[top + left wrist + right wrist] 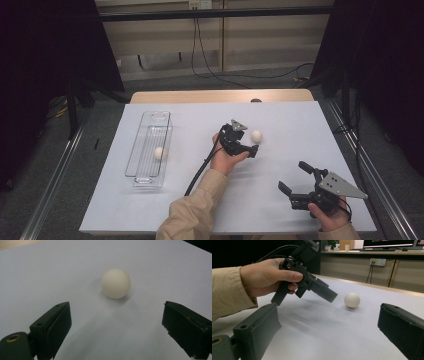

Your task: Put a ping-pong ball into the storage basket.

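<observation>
A: The desk (pixel 300 125) wears a smooth white sheet; no writing reads anywhere. A clear, long plastic bin (pixel 150 150) holds one matte round ball (pixel 159 153).

B: The left claw (pixel 252 148) gapes wide, empty, with the second ball (pixel 257 136) just ahead, untouched. The right claw (pixel 294 177) is spread too, holding nothing.

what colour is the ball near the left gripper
Cream-white ball, plain, no pattern; clearest in the left gripper view.

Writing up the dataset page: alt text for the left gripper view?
A white ball sits on a pale table sheet, just ahead of the left gripper. Its two black jaws stand wide open and clear of the ball.
</observation>
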`<state>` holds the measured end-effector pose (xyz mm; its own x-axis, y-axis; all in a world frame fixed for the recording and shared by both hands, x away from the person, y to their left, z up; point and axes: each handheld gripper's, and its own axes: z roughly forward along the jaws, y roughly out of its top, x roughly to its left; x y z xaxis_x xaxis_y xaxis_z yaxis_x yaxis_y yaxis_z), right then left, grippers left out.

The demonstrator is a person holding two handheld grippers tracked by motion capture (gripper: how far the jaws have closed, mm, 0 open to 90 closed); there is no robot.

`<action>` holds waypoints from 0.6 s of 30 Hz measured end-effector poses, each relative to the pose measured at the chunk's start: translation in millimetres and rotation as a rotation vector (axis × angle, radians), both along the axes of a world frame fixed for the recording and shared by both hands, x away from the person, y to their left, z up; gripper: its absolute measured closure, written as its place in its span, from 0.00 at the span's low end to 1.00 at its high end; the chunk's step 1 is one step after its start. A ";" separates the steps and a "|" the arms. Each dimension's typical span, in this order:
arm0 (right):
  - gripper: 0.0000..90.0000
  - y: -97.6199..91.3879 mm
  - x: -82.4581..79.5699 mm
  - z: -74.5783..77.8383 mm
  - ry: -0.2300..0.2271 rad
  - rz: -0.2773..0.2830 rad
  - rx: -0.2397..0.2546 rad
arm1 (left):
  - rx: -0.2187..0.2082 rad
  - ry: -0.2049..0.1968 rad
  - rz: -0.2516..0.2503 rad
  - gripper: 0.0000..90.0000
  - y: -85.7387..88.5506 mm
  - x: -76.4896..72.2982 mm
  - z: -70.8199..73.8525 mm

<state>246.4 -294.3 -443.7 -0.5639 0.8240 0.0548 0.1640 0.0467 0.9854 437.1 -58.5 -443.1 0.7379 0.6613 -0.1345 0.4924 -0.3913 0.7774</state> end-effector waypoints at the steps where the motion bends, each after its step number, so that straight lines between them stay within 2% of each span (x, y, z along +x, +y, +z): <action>1: 0.03 0.2 0.0 -0.1 0.000 0.002 0.000 | -0.004 0.000 0.000 0.10 -0.6 0.1 -0.1; 18: 0.03 0.7 -0.6 0.1 0.001 0.005 -0.002 | 0.003 0.001 -0.001 0.10 -3.4 3.5 -3.9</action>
